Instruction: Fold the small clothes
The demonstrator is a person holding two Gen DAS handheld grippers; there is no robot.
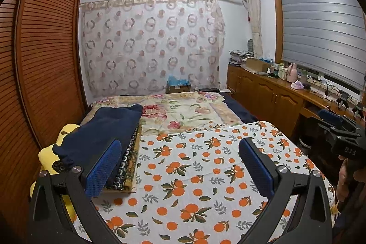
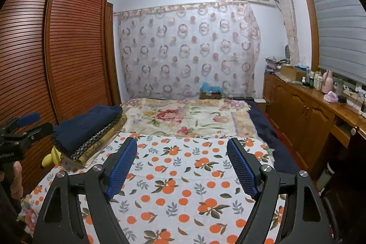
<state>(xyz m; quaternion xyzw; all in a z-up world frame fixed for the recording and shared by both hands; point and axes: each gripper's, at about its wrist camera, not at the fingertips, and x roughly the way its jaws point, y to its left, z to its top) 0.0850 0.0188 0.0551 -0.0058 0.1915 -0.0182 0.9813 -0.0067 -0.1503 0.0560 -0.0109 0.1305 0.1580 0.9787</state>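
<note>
A stack of folded clothes lies at the left of the bed, with a navy blue garment (image 1: 100, 132) on top of dark patterned and yellow-brown pieces (image 1: 130, 166). It also shows in the right wrist view (image 2: 87, 127). My left gripper (image 1: 180, 166) is open and empty, its left finger just in front of the stack. My right gripper (image 2: 181, 166) is open and empty above the orange-print cloth (image 2: 183, 193), to the right of the stack. The right gripper also shows at the right edge of the left wrist view (image 1: 343, 134), and the left gripper at the left edge of the right wrist view (image 2: 20, 129).
The orange-print cloth (image 1: 205, 175) covers the near bed; a floral quilt (image 1: 183, 113) lies beyond. A louvred wardrobe (image 1: 45, 49) stands close on the left. A yellow soft item (image 1: 61, 136) sits beside the stack. A cluttered wooden sideboard (image 1: 274, 93) runs along the right.
</note>
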